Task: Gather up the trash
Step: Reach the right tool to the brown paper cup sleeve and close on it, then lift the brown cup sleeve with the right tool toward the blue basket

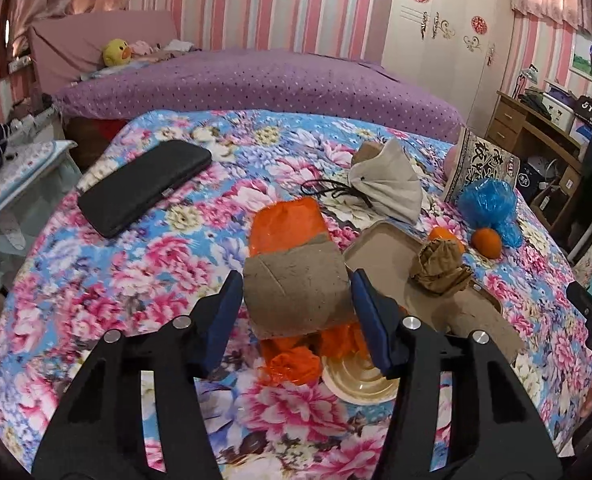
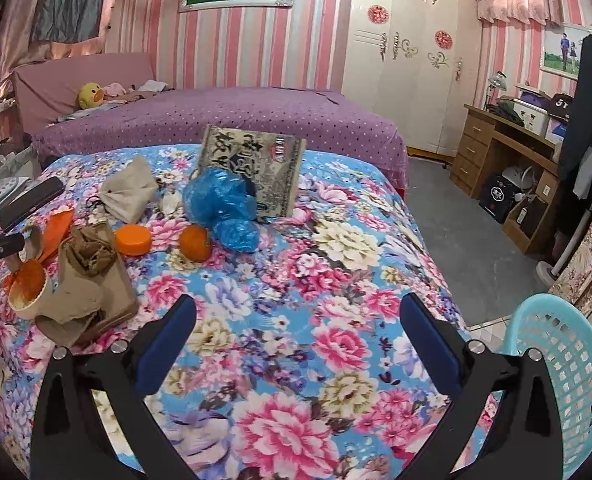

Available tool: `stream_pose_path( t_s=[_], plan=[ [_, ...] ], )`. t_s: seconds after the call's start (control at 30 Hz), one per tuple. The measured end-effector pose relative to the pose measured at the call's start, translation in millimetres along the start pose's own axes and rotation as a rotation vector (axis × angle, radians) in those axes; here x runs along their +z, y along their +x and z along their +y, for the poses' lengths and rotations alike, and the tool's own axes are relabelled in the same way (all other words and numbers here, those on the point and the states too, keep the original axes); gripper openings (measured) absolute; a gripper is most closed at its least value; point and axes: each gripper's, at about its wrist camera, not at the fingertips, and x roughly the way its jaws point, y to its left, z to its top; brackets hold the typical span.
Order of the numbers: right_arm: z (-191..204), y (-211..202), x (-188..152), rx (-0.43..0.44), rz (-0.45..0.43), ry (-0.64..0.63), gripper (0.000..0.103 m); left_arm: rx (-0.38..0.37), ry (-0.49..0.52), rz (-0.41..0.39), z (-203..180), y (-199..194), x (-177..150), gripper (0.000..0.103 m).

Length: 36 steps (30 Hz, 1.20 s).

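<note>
Closing around a grey-brown cardboard piece (image 1: 296,292), the left claw (image 1: 298,300) is bracketing it — one blue pad is touching its right edge, while a sliver of gap is showing at the left pad, so I am judging the grip as not yet firm. That cardboard is lying on the floral bedspread (image 1: 135,264) directly ahead of this claw, its long axis running away from the camera, resting over an orange plastic bag (image 1: 285,220) that is poking out at both ends. Crowding it on the right are a flat cardboard tray (image 1: 380,248) carrying a crumpled brown paper wad (image 1: 440,266), and a paper cup (image 1: 356,382) lying just below the right pad — either could be getting nudged as the pads close. The right claw (image 2: 298,344) is hanging wide open and empty over bare bedspread, well apart from the pile, with a turquoise basket (image 2: 564,364) beside it. The left hand is clearly the nearer one.
</note>
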Motion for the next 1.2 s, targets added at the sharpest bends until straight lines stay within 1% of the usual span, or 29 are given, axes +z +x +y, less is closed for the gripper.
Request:
stream_pose_path(
  t_s=[0.1, 0.17, 0.2, 0.3, 0.43, 0.53, 0.67, 0.77, 0.83, 0.87, 0.9, 0.93, 0.97, 1.07, 1.2],
  plan=[
    [10.7, -6.4, -0.1, 0.028, -0.007, -0.012, 0.099, 0.017, 0.012, -0.016, 2.0, -13.5, 0.7, 0.055],
    [19.1, -11.8, 0.4, 0.049, -0.016, -0.02, 0.099, 0.041, 0.021, -0.039, 4.6, -29.6, -1.9, 0.055],
    [25.1, -15.1, 0.5, 0.065, -0.021, -0.024, 0.099, 0.061, 0.022, -0.051, 5.4, -38.3, -4.6, 0.055],
    [43.4, -22.1, 0.1, 0.117, -0.022, -0.037, 0.099, 0.086, 0.014, -0.063, 12.2, -53.9, -11.7, 0.055],
    [70.1, -29.2, -3.2, 0.169, -0.023, -0.07, 0.099, 0.102, -0.017, -0.054, 22.0, -66.0, -24.8, 0.055],
    [88.9, -27.4, -7.0, 0.207, -0.004, -0.081, 0.099, 0.126, -0.003, -0.063, 25.0, -72.5, -33.6, 0.055],
    [112.1, -21.0, -14.8, 0.235, 0.03, -0.109, 0.099, 0.14, 0.006, -0.095, 32.9, -76.2, -36.5, 0.055],
    [123.7, -18.7, -15.8, 0.25, 0.036, -0.115, 0.098, 0.146, -0.001, -0.088, 40.4, -72.3, -36.6, 0.055],
    [130.9, -14.6, -14.5, 0.251, 0.044, -0.125, 0.093, 0.146, -0.015, -0.084, 44.7, -70.5, -35.7, 0.055],
    [133.5, -10.5, -13.8, 0.252, 0.059, -0.13, 0.084, 0.143, -0.02, -0.082, 46.3, -70.2, -35.2, 0.055],
    [136.3, -5.0, -13.5, 0.262, 0.084, -0.13, 0.071, 0.141, -0.022, -0.081, 47.0, -70.1, -34.8, 0.055],
    [136.7, 0.0, -13.2, 0.274, 0.104, -0.121, 0.065, 0.144, -0.019, -0.082, 47.2, -70.3, -34.2, 0.055],
    [135.7, 3.3, -12.8, 0.289, 0.119, -0.11, 0.056, 0.145, -0.017, -0.084, 46.6, -70.6, -33.5, 0.055],
    [130.9, 4.9, -12.4, 0.331, 0.129, -0.084, 0.052, 0.135, -0.009, -0.09, 42.8, -72.3, -31.9, 0.055],
    [126.1, -3.5, -11.8, 0.337, 0.107, -0.094, 0.051, 0.13, 0.011, -0.098, 33.0, -75.7, -30.5, 0.055]
  ],
)
